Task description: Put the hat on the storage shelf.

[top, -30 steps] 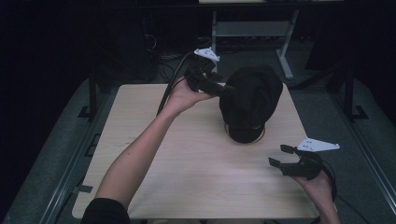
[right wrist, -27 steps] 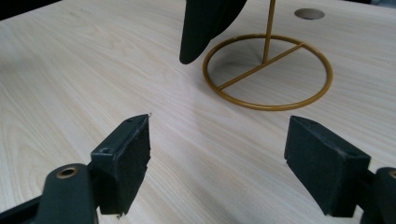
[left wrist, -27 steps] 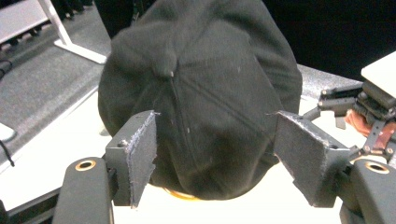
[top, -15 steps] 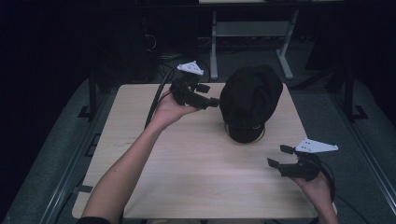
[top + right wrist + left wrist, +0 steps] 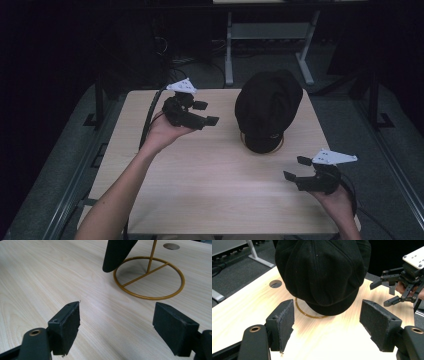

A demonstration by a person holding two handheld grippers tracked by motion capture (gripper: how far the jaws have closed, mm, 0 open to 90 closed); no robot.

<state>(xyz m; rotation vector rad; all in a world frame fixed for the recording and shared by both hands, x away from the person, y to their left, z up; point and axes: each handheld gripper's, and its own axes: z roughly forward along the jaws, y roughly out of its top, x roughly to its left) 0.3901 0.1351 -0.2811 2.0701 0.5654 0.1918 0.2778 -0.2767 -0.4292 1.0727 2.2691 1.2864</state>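
Observation:
A black cap (image 5: 267,107) hangs on a gold wire stand (image 5: 149,277) at the back right of the light wooden table (image 5: 210,185). The stand's round base ring (image 5: 308,313) rests flat on the table, and the cap's brim (image 5: 117,253) overhangs it. My left gripper (image 5: 206,112) is held open above the table, to the left of the cap and apart from it, with the cap (image 5: 322,272) straight ahead between its pads. My right gripper (image 5: 297,169) stands open near the front right edge, nothing between its pads, facing the stand's base.
A round cable hole (image 5: 275,284) sits in the table top beside the cap. Behind the table stand a grey metal frame (image 5: 265,35) and dark floor. Cables trail from both grippers. The wide front and left of the table top is bare wood.
My left gripper has let go of the cap, opened, and drawn back to the left, away from it. The right gripper has stayed in place.

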